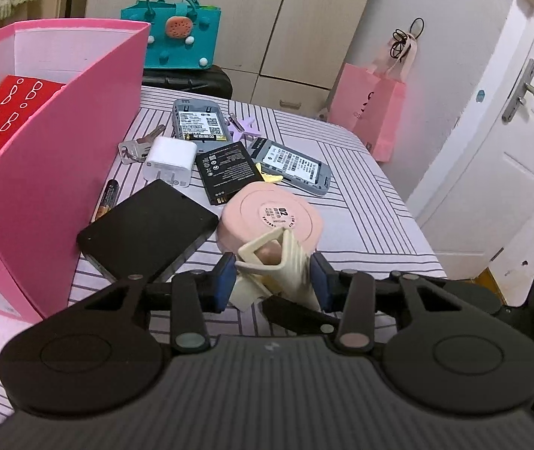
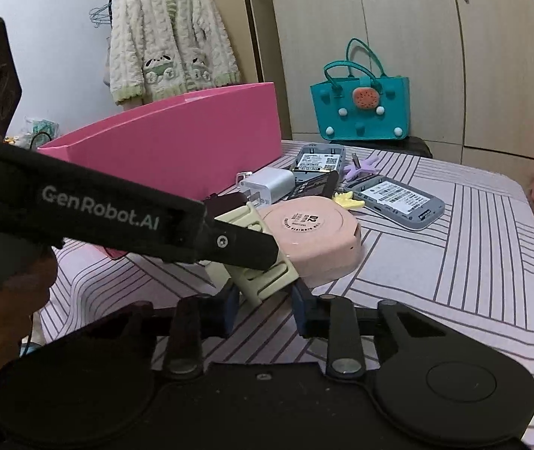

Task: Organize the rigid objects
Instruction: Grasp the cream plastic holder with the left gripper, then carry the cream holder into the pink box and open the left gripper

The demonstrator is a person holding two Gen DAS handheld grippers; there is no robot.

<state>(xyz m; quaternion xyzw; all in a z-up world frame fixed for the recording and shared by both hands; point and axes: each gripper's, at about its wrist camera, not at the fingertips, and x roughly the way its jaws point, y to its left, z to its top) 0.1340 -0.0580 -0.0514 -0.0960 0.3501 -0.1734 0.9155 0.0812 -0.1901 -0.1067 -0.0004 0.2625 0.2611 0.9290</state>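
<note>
A cream plastic clip (image 1: 293,262) sits low over the striped bed sheet (image 1: 360,202), right in front of a round pink case (image 1: 278,213). My left gripper (image 1: 273,281) is shut on it, blue pads pressing both sides. In the right wrist view the same cream clip (image 2: 255,281) also lies between the pads of my right gripper (image 2: 265,300), which is shut on its near end. The left gripper's black finger (image 2: 244,243) crosses over the clip from the left. The pink case (image 2: 315,232) touches the clip's far side.
A tall pink box (image 1: 60,131) holding a red carton (image 1: 0,120) stands at the left. Beyond lie a flat black case (image 1: 146,225), a white charger (image 1: 171,159), a black battery (image 1: 229,172), two grey devices (image 1: 293,167), keys (image 1: 135,146). A teal bag (image 1: 176,33) stands behind; the bed edge drops off right.
</note>
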